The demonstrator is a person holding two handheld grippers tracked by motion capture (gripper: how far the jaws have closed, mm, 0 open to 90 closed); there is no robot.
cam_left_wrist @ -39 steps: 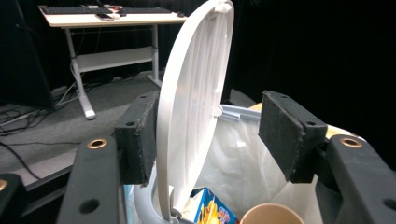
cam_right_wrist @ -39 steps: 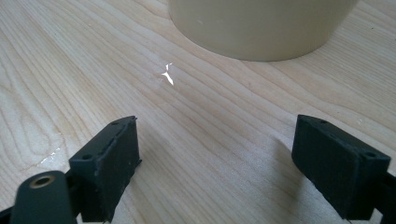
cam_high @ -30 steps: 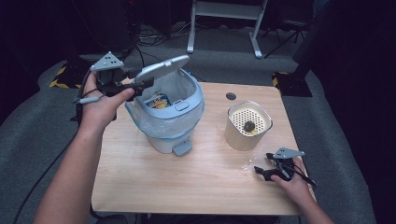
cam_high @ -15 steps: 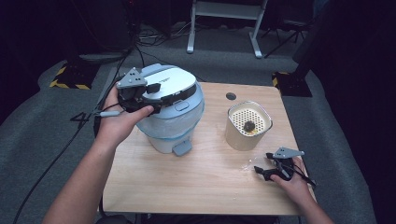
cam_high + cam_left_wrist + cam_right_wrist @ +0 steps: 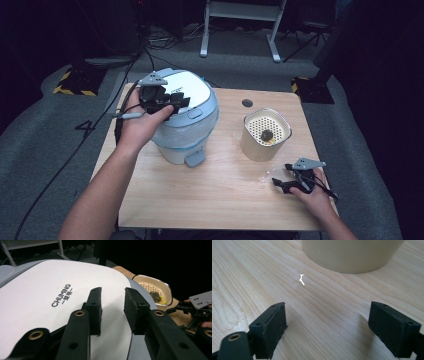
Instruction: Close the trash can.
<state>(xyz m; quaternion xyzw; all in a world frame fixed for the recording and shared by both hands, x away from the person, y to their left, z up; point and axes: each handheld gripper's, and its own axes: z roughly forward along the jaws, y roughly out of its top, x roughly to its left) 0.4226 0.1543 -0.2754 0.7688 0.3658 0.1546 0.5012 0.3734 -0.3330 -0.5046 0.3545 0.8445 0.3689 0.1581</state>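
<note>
Resting on the closed white lid of the pale blue cooker, the left tongs lay flat against the top, jaws a narrow gap apart with nothing between them; placement read as pressing the lid shut rather than gripping it. Cooker stood at the left-centre of the surface, its front latch tab facing the person. Whether the lid had fully latched could not be told from the high view. Left gripper view: lid printed CHUMING under the pads. To the right, well apart, sat a cream perforated basket holding a small dark lump. Right tongs rested low on the surface near the basket, jaws spread wide, empty, likely parked out of the way.
</note>
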